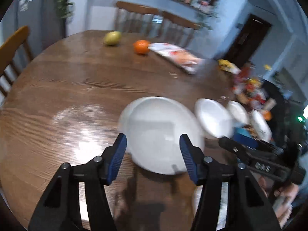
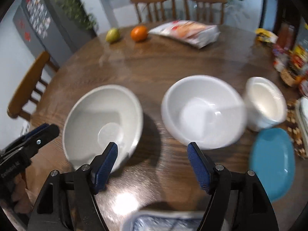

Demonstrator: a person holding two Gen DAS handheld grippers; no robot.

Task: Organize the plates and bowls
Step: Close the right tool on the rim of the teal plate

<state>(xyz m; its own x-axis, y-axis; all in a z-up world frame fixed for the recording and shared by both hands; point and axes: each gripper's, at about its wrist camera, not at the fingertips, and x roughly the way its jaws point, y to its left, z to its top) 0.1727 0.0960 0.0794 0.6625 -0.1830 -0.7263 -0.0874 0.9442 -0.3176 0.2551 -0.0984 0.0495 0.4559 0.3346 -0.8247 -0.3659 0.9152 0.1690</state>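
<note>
In the left wrist view a large white bowl (image 1: pixel 159 130) stands on the round wooden table (image 1: pixel 77 88). My left gripper (image 1: pixel 154 152) hangs open just above the bowl's near rim, its blue pads clear of it. In the right wrist view my right gripper (image 2: pixel 153 161) is open over bare wood, with nothing between its fingers. That same bowl (image 2: pixel 102 123) sits to its front left and a second white bowl (image 2: pixel 204 111) to its front right. Further right stand a smaller white bowl (image 2: pixel 265 104) and a blue plate (image 2: pixel 273 161).
A pear (image 2: pixel 113 35), an orange (image 2: pixel 139 33) and a bread bag (image 2: pixel 188 31) lie at the far side. Snack packets (image 2: pixel 292 57) and stacked plates (image 2: pixel 304 115) crowd the right edge. A patterned dish (image 2: pixel 163 221) sits at the near edge. Wooden chairs (image 2: pixel 27 88) ring the table.
</note>
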